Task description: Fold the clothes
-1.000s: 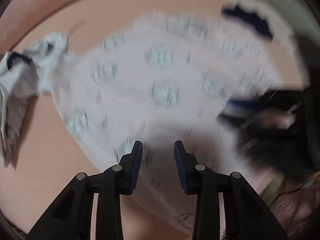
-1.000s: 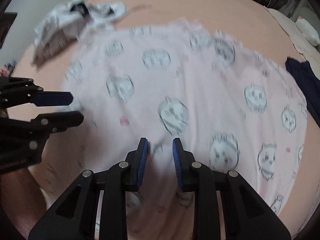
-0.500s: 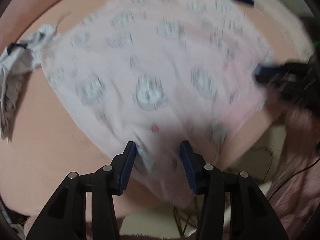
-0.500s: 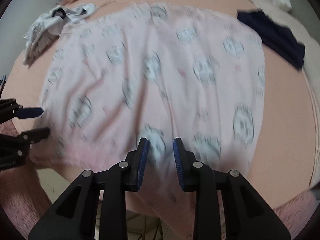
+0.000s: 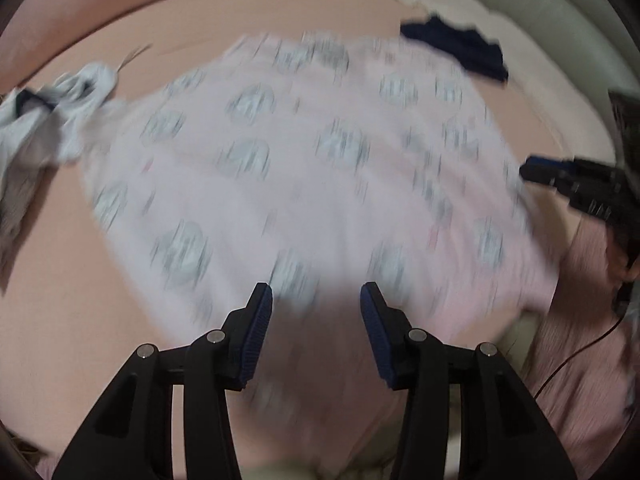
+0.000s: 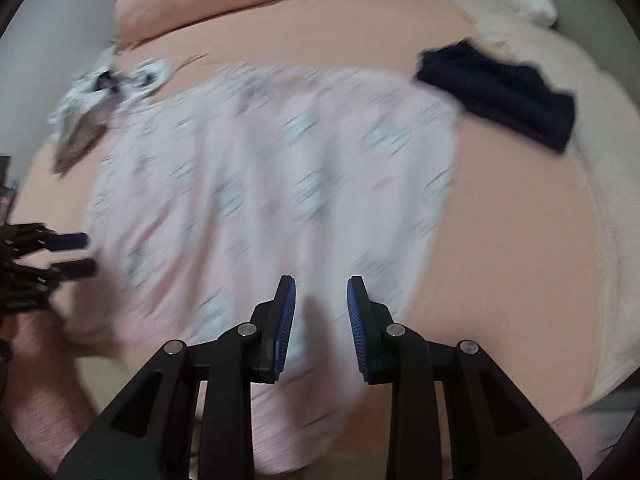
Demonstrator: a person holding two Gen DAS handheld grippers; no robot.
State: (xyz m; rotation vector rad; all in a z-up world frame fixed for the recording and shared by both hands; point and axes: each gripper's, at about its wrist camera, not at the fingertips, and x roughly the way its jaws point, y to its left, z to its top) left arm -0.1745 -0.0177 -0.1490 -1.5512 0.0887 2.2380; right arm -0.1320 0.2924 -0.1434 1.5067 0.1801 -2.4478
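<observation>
Your left gripper (image 5: 316, 300) and right gripper (image 6: 321, 292) both hover with fingers spread apart and nothing between them, just above the near edge of the pink printed garment (image 5: 304, 168). It lies spread flat across the bed (image 6: 512, 216), its near hem draping over the edge. A navy garment (image 6: 504, 92) and a crumpled white garment (image 5: 52, 108) lie beside it.

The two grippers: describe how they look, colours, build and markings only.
The left gripper and the right gripper look alike: matte black plastic linkage arms with triangular cut-outs, joined by round silver pivot pins. Their jaws carry blue pads with fine ribbing. No lettering shows. In the right wrist view, the arm behind the left gripper is bare and hairy, with no sleeve visible.
</observation>
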